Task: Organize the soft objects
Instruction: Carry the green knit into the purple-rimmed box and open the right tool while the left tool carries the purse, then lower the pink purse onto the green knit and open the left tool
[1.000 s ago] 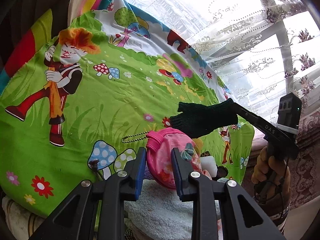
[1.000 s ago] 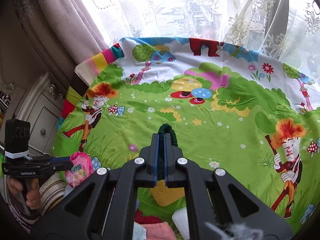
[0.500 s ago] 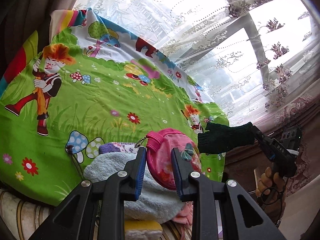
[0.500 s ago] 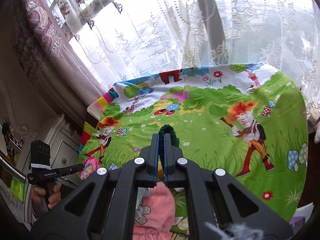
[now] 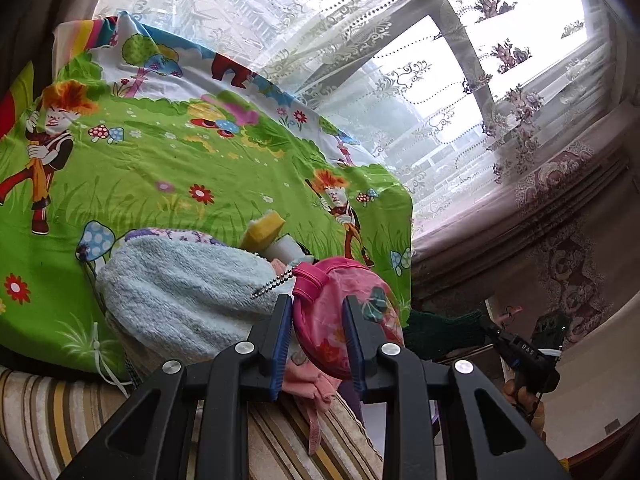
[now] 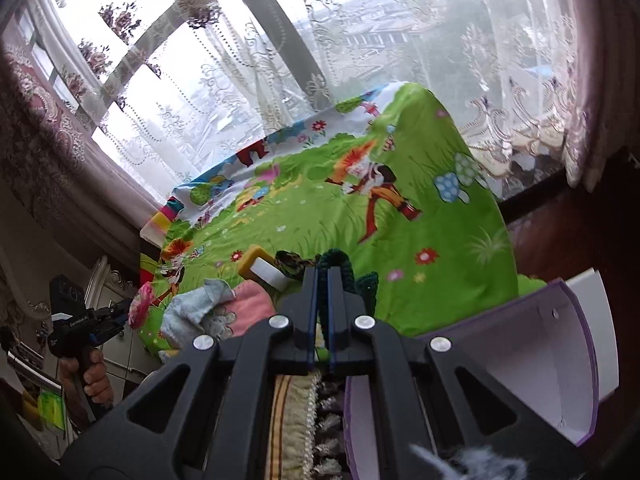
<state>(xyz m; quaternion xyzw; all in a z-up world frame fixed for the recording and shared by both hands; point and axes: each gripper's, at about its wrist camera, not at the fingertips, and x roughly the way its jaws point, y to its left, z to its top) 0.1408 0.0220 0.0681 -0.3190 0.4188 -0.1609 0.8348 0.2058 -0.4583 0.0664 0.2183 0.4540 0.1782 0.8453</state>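
My left gripper [image 5: 316,316] is shut on a round pink pouch [image 5: 340,320] with a bead chain, held above the front edge of the cartoon-print cloth [image 5: 160,168]. My right gripper [image 6: 323,276] is shut on a dark green knitted glove [image 6: 360,280], held over a purple-rimmed white box [image 6: 568,352]. The glove [image 5: 444,330] and right gripper [image 5: 490,328] also show at lower right in the left wrist view. A pale blue towel [image 5: 180,288], yellow sponge [image 5: 266,232], white block [image 5: 286,250] and pink cloth [image 5: 304,380] lie piled on the cloth.
Lace curtains and a window [image 5: 400,80] stand behind the cloth. A striped fringed rug [image 5: 60,408] lies under the cloth's front edge. A white carved cabinet [image 6: 108,280] is at the left in the right wrist view. Dark wooden furniture [image 6: 580,232] sits to the right.
Both grippers have pulled back and away from the cloth with their loads. The right gripper with the glove has swung right and down, over the purple-rimmed box.
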